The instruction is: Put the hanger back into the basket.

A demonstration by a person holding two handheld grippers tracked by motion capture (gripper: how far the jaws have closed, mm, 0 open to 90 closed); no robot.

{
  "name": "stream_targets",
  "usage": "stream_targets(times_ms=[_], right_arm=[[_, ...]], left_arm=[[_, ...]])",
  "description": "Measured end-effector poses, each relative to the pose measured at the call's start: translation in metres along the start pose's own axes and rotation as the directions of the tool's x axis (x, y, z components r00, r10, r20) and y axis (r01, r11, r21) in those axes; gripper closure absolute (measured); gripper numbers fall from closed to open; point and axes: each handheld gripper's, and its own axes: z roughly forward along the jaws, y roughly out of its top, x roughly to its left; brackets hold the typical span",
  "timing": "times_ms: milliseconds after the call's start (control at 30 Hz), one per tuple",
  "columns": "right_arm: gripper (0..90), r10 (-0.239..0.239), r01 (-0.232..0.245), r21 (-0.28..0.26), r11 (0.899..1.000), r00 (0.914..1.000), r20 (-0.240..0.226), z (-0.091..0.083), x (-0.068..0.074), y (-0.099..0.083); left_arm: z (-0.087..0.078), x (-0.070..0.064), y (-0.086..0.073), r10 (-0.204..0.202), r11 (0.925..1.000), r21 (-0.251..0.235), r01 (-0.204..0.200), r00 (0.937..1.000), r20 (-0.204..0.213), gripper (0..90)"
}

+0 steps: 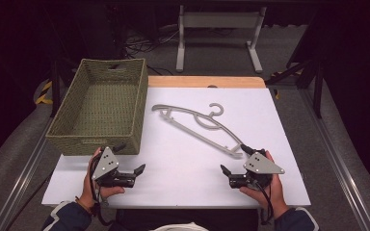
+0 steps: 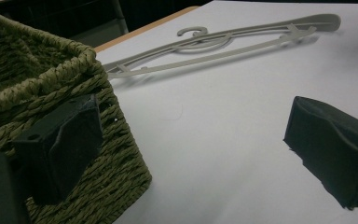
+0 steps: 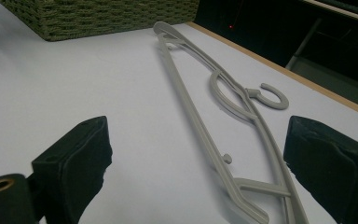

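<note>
**Both grippers held low, fingers apart**

We hold the left gripper (image 1: 131, 169) in our left hand (image 1: 92, 185) at the near left, its black fingers (image 2: 63, 144) spread wide and pointing to the right. We hold the right gripper (image 1: 235, 160) in our right hand (image 1: 265, 185) at the near right, its fingers (image 3: 74, 161) also spread wide, pointing to the left and slightly forward. Neither grips anything. Dark sleeves cover our forearms at the bottom edge.

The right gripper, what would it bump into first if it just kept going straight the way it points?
Probably the grey hanger. The right gripper is open, and in its own view the hanger's near end lies flat on the white table just ahead, between the jaws, though depth is hard to judge.
</note>
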Motion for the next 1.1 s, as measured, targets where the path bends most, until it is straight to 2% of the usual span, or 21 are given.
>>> stream_targets(times_ms=[133,233,267,333,500,633,700,800,833,900,933,967,1033,1067,1100], right_arm=[[8.5,0.011,-0.011,0.0,1.0,0.9999,0.0,-0.001,-0.003,0.0],[8.8,0.031,-0.031,0.001,1.0,0.9995,-0.003,-0.002,-0.006,0.001],[8.3,0.036,-0.036,0.002,0.999,0.9993,-0.006,-0.002,-0.006,0.001],[6.3,0.037,-0.036,0.015,0.999,0.9991,-0.021,-0.001,-0.009,0.002],[5.6,0.025,-0.025,0.026,0.999,0.9995,-0.02,0.0,-0.011,0.004],[5.6,0.024,-0.024,0.023,0.999,0.9996,-0.014,0.002,-0.011,0.006],[7.0,0.04,-0.039,0.029,0.999,0.9989,-0.026,0.001,-0.015,0.007],[9.7,0.059,-0.058,0.039,0.998,0.9981,-0.019,0.001,-0.023,0.009],[15.5,0.086,-0.085,0.064,0.994,0.9963,-0.013,0.004,-0.035,0.013],[16.8,0.093,-0.092,0.082,0.992,0.9955,-0.016,0.006,-0.04,0.015],[19.0,0.111,-0.109,0.1,0.989,0.9936,-0.021,0.01,-0.046,0.017],[23.4,0.126,-0.123,0.142,0.982,0.9919,-0.016,0.016,-0.052,0.02],[25.2,0.133,-0.125,0.226,0.966,0.9909,-0.02,0.031,-0.063,0.024],[28.4,0.142,-0.131,0.258,0.957,0.9896,-0.024,0.039,-0.068,0.025],[32.6,0.163,-0.14,0.306,0.942,0.9854,-0.049,0.048,-0.074,0.027]], left_arm=[[0.0,0.0,0.0,0.013,0.9999,0.011,-0.013,0.9999,0.001,5.1],[0.0,0.0,-0.002,-0.002,1.0,0.007,0.002,1.0,0.009,5.2],[-0.001,0.001,-0.002,0.006,0.9998,0.016,-0.006,0.9999,0.01,5.1],[-0.001,0.001,-0.002,0.004,0.9999,0.016,-0.005,0.9999,0.012,5.0],[-0.002,0.001,-0.003,0.01,0.9998,0.016,-0.011,0.9999,0.012,4.7],[-0.003,0.003,-0.004,-0.012,0.9998,0.016,0.012,0.9998,0.013,4.6],[-0.002,0.003,-0.005,-0.021,0.9996,0.021,0.021,0.9996,0.018,4.6],[-0.003,0.004,-0.006,-0.024,0.9995,0.023,0.023,0.9995,0.022,4.7],[-0.003,0.005,-0.006,-0.021,0.9994,0.027,0.021,0.9995,0.023,4.8],[-0.004,0.005,-0.007,-0.02,0.9993,0.031,0.019,0.9995,0.024,4.8],[-0.004,0.005,-0.008,-0.03,0.9989,0.036,0.029,0.9991,0.031,4.9],[-0.004,0.005,-0.008,-0.03,0.9989,0.037,0.029,0.9991,0.029,5.0],[-0.004,0.005,-0.008,-0.029,0.9989,0.036,0.028,0.9992,0.027,5.2],[-0.004,0.006,-0.007,-0.023,0.9991,0.036,0.022,0.9994,0.025,5.3],[-0.004,0.005,-0.007,-0.022,0.999,0.038,0.021,0.9994,0.027,5.4]])
